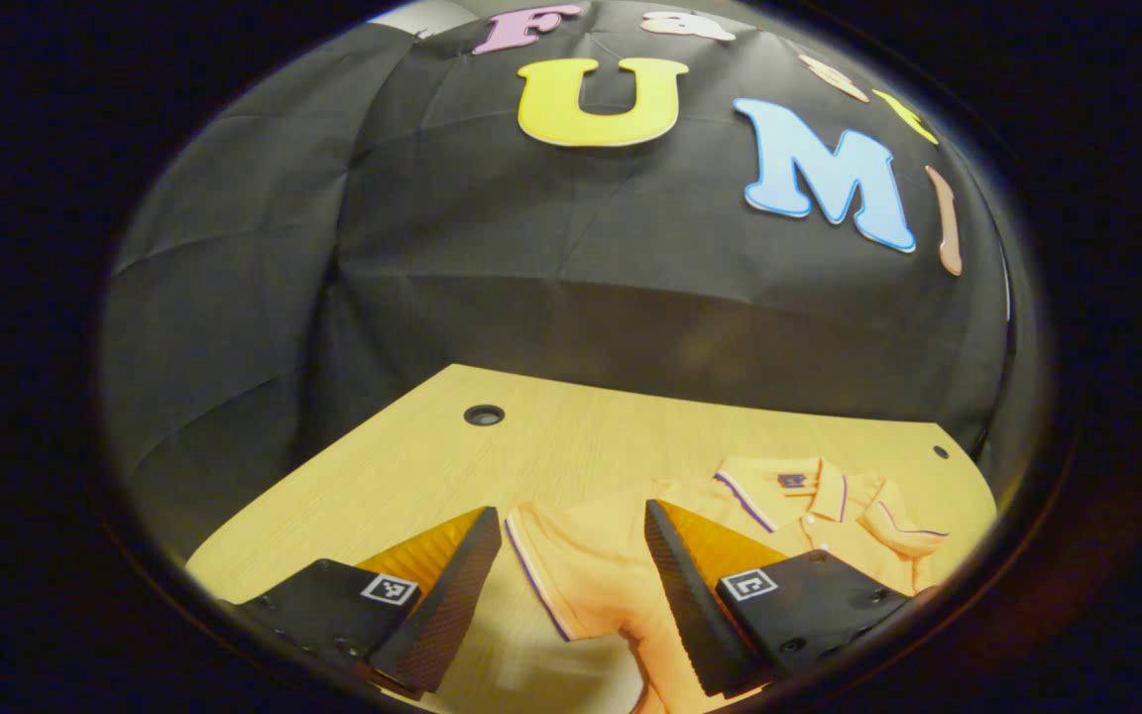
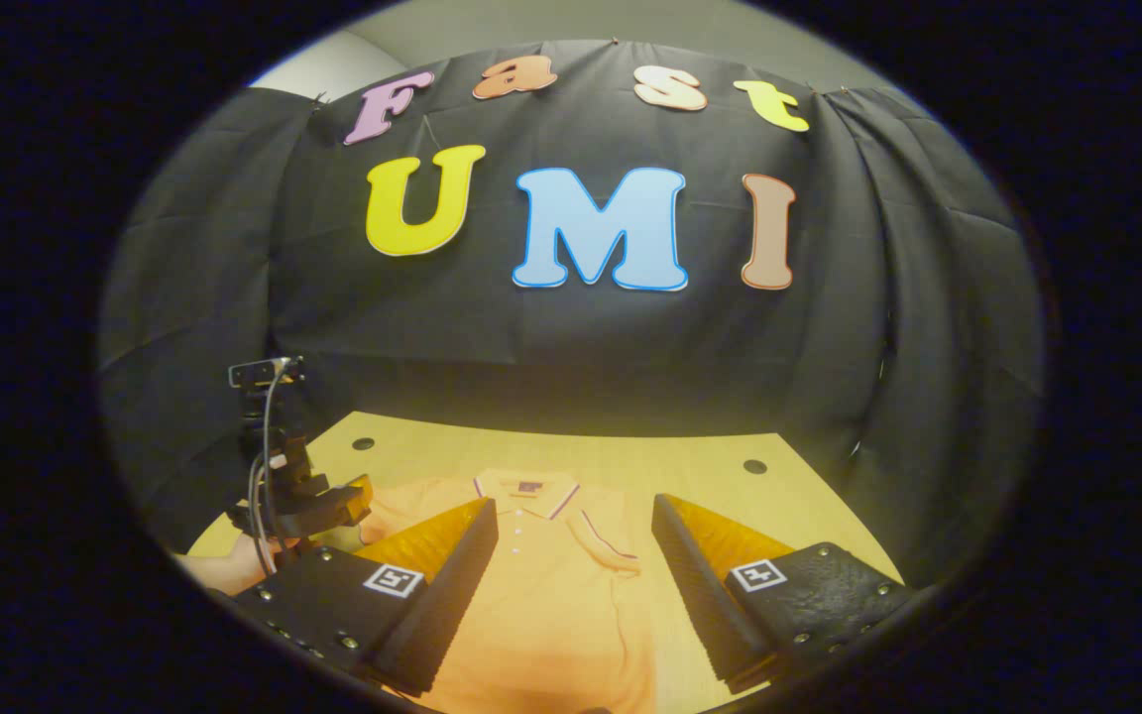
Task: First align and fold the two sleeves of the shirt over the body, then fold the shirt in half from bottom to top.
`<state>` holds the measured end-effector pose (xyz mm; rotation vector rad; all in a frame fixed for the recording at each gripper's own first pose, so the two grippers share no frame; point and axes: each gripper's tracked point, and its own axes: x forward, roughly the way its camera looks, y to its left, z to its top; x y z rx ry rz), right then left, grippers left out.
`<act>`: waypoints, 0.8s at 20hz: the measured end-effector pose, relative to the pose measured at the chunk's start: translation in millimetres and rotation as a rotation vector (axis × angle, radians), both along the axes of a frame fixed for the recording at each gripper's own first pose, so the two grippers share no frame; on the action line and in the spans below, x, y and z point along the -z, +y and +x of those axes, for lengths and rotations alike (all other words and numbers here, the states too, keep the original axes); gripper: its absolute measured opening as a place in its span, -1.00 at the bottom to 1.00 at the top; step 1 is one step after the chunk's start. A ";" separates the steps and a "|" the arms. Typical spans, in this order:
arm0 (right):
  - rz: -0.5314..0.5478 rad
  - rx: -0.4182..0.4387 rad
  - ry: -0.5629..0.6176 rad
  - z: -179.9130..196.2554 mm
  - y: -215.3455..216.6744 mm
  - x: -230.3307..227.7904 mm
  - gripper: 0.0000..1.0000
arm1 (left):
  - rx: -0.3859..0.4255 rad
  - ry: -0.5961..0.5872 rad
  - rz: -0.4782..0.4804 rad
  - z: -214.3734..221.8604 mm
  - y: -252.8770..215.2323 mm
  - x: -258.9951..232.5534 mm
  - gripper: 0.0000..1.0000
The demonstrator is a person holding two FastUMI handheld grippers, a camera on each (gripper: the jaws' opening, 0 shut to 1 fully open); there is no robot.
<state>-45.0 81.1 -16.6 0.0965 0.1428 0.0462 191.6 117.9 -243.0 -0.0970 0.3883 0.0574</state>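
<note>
An orange polo shirt [image 2: 551,595] lies flat on the wooden table [image 2: 690,466], collar [image 2: 526,488] toward the wall. Its right sleeve [image 2: 611,550] lies folded in over the body. In the left gripper view the shirt's left sleeve [image 1: 571,565], edged with a dark stripe, spreads out on the table between my fingers. My left gripper [image 1: 571,516] hovers open just above that sleeve, holding nothing. My right gripper [image 2: 573,506] is open over the shirt's body, also holding nothing. The left gripper [image 2: 318,501] and the hand [image 2: 229,567] holding it appear at the shirt's left side.
The table [image 1: 412,466] has a round cable hole [image 1: 484,415] at its back left and a smaller hole [image 1: 940,451] at the back right. Black cloth walls close in the back and sides. Bare wood lies to the shirt's left and right.
</note>
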 end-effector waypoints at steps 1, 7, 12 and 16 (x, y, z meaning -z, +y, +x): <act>0.001 0.001 0.002 -3.7 -0.7 -0.4 0.94 | -0.009 0.023 -0.008 7.5 2.5 10.5 0.87; 0.009 -0.004 0.085 -17.1 -4.3 25.4 0.94 | -0.025 0.147 0.003 27.3 12.8 59.0 0.87; 0.048 -0.009 0.123 -18.8 -6.6 35.4 0.87 | -0.032 0.222 0.012 23.8 12.0 85.8 0.87; 0.060 -0.056 0.137 -21.3 5.0 39.6 0.87 | -0.047 0.232 0.083 29.7 18.4 91.8 0.82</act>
